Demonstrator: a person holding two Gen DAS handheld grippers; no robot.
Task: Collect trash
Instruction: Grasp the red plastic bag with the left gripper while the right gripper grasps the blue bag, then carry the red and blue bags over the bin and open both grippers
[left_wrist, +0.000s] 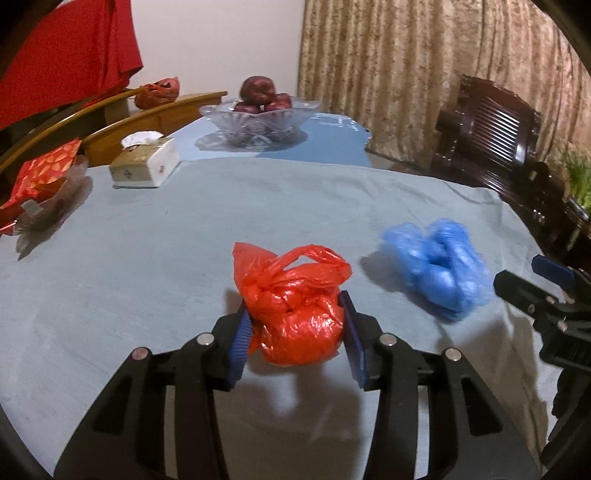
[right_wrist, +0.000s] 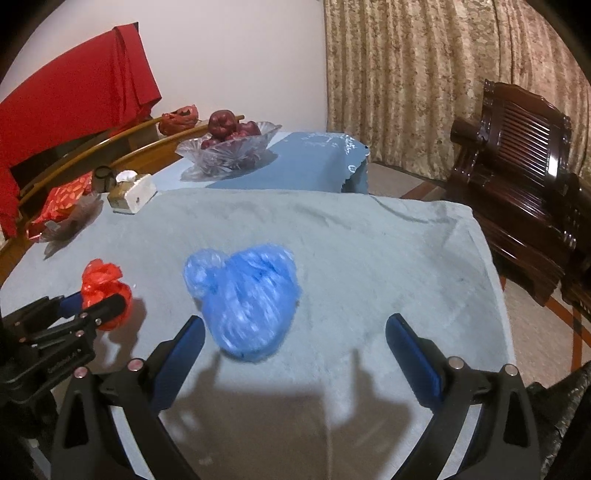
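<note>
- left gripper (left_wrist: 295, 325) pinches a knotted red plastic bag (left_wrist: 295, 317); both blue pads press into the bag's sides, and the bag's shadow falls on the cloth under it.
- right gripper (right_wrist: 295, 339) stands spread wide, nothing between its pads.
- blue plastic bag (right_wrist: 243, 299), blurred, lies on the grey-blue table cloth (right_wrist: 369, 251) just ahead of the right gripper's left finger (right_wrist: 184, 350), not touched by either pad.
- red bag sits to the left of the blue one, the two near but apart.
- far side of the table holds a glass bowl of red apples (left_wrist: 258, 118), a tissue box (left_wrist: 144, 162) and a red patterned packet (left_wrist: 44, 173).
- another red bag (left_wrist: 157, 92) rests on the wooden furniture behind.
- dark wooden chair (right_wrist: 524, 147) stands to the right, before a patterned curtain (right_wrist: 406, 74).
</note>
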